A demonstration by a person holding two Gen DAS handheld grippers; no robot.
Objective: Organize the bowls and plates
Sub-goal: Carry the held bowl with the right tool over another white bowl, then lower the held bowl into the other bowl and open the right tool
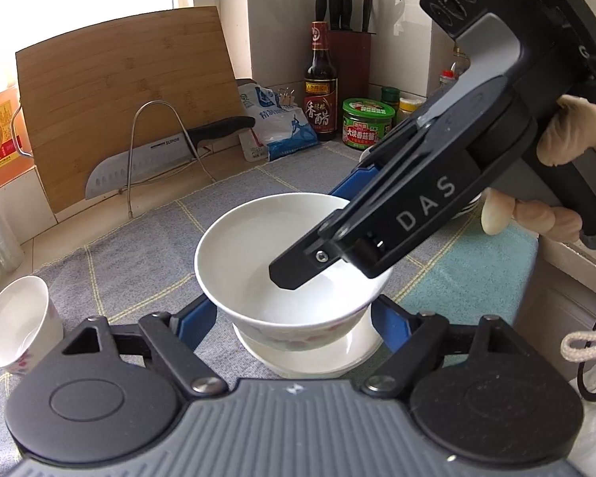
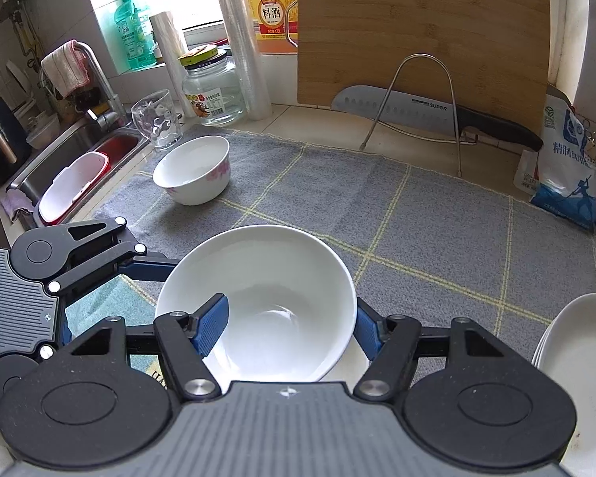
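The tabletop point(image 2: 437, 214) lay under a grey checked mat point(image 2: 337, 198), with a bamboo cutting board point(image 2: 417, 31) leaning at the back. On the mat, the white bowl point(image 2: 258, 298) sat on a small white plate point(image 1: 337, 353). The right gripper point(image 2: 286, 326) pinched the bowl's wall: one blue finger lay inside the bowl and the other pressed outside, closed about as tight as it went. The left gripper point(image 1: 290, 318) reached around the same stack, its blue fingers point(image 1: 196, 318) partly apart at either side; whether they gripped the plate or only flanked it could not be told.

A rim pinch on glazed china looked risky: a tilt or jerk could let the bowl slip, or drag the plate along if the left fingers were not steadying it.

A second bowl point(image 2: 192, 173) stood well apart near the sink point(image 2: 67, 147), and a stack of plates point(image 2: 576, 342) was cut off at the right edge. The plate's contact with the left fingers was hidden beneath the bowl.
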